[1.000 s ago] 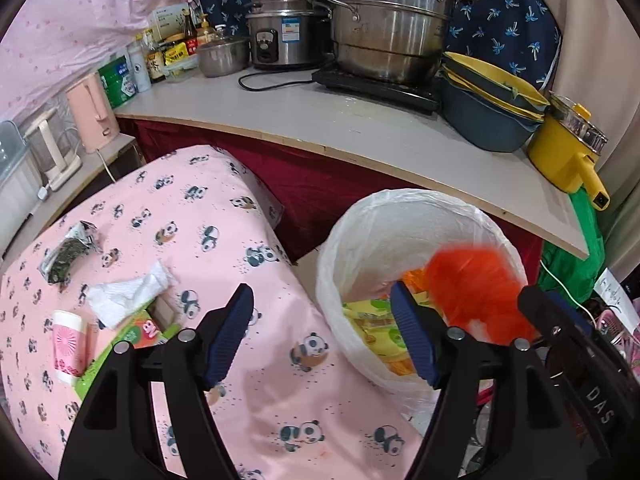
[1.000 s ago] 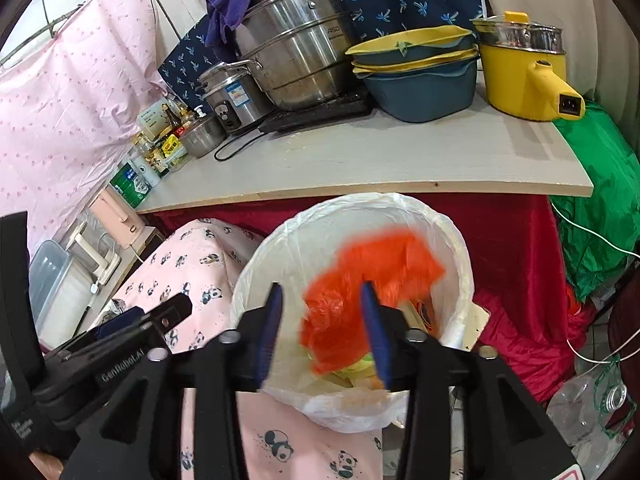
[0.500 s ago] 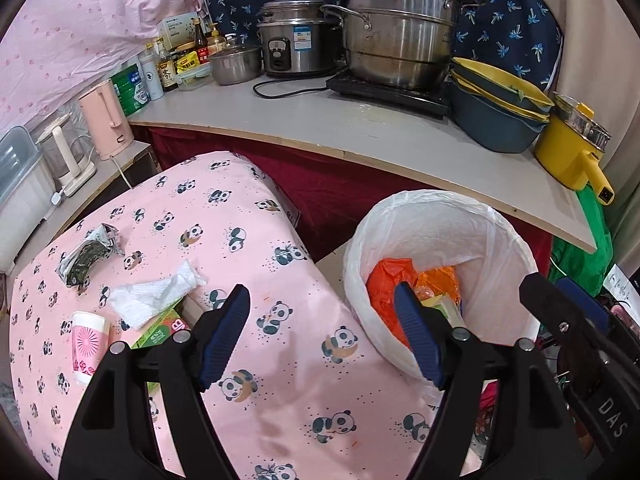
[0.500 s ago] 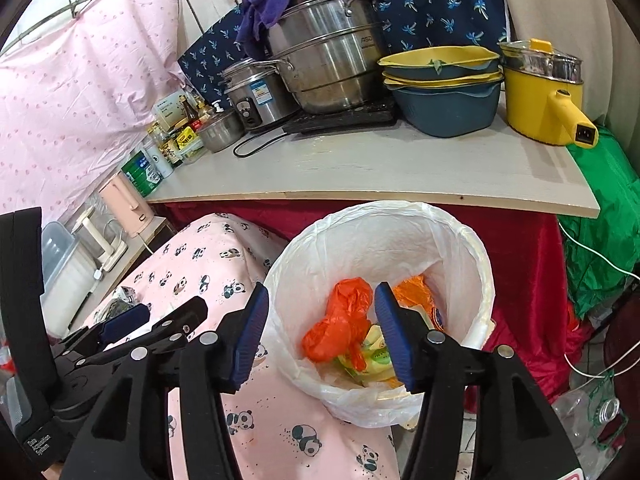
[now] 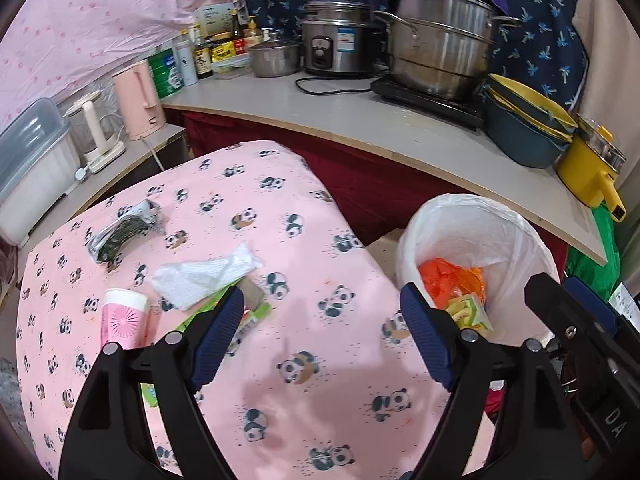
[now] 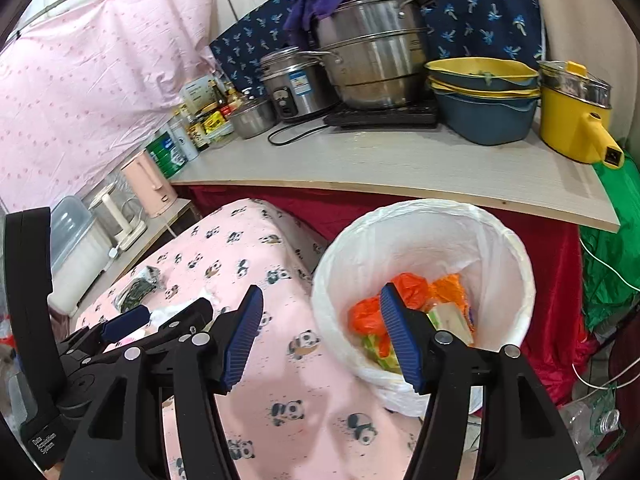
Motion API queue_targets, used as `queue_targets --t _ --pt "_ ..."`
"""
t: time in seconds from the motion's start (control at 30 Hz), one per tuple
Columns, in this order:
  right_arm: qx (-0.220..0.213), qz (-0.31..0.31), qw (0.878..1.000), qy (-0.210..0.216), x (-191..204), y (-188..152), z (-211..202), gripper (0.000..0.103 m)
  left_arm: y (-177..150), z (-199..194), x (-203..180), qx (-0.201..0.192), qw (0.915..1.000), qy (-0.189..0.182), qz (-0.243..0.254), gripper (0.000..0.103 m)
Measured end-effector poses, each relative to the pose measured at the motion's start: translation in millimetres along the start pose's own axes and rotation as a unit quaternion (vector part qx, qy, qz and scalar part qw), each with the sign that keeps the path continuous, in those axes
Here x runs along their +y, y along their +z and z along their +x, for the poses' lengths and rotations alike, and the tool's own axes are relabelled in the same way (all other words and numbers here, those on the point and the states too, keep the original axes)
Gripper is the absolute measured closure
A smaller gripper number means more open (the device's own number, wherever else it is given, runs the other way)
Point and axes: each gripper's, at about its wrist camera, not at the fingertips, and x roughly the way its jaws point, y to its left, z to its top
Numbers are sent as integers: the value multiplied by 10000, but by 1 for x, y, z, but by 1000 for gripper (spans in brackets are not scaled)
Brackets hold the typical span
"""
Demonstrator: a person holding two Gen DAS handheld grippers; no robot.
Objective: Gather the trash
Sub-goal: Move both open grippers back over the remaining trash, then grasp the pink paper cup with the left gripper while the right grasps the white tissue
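A white-lined trash bin [image 5: 516, 240] [image 6: 500, 248] stands right of the table; an orange plastic bag [image 5: 444, 276] [image 6: 368, 314] and a green-yellow carton [image 5: 470, 310] lie inside. On the pink panda tablecloth [image 5: 280, 360] lie a white tissue [image 5: 204, 276], a dark foil wrapper [image 5: 120, 236], a pink paper cup [image 5: 122, 318] and a green carton [image 5: 248, 316]. My left gripper [image 5: 320, 340] is open and empty above the table's right part. My right gripper [image 6: 320, 336] is open and empty, above the table edge beside the bin.
A counter [image 5: 360, 124] behind holds steel pots [image 5: 440, 52], a rice cooker [image 5: 336, 44], stacked blue-yellow basins [image 5: 524, 132], a yellow pot [image 5: 588, 172] and bottles. A pink kettle [image 5: 138, 100] stands on a side shelf at left. A green bag [image 6: 612, 248] hangs right of the bin.
The orange bag left my right gripper and dropped into the bin. My right gripper opened wider. Both grippers drew back leftwards over the table, bringing more of the table trash into view.
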Motion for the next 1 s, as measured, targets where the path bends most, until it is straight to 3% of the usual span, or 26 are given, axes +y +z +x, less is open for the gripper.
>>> queue_targets --t 0.5,1.0 --pt "199 -522 9979 332 77 -13 13 39 -11 -11 86 15 9971 367 -673 20" --pt "650 -968 9911 635 149 -39 52 39 -42 5 179 336 9879 758 -1310 15"
